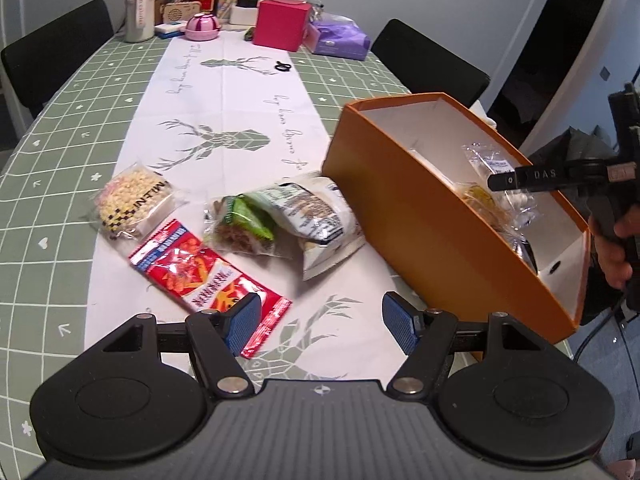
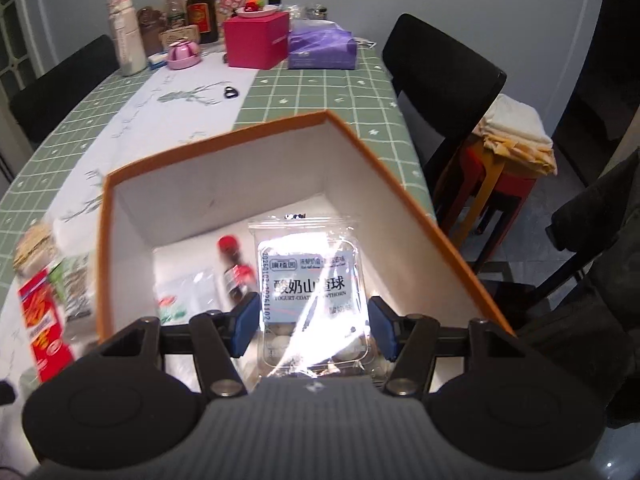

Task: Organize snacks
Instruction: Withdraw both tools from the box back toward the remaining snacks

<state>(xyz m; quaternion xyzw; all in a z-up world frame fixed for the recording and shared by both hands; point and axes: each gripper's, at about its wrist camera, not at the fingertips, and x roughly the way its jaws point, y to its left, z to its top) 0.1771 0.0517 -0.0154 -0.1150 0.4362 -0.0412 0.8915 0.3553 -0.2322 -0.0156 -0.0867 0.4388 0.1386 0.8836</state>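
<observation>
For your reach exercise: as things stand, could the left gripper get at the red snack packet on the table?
Probably yes. The left gripper hangs with jaws open just above the red snack packet, which lies flat with nothing on it.

Even indoor light is seen; glare streaks the clear packet (image 2: 310,300) between the right gripper's (image 2: 314,326) fingers; edges are bowed.

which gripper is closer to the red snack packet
Left. The left gripper hovers open right over the red packet, one finger overlapping its near end. The right gripper is over the orange box, off to the packet's right.
</observation>
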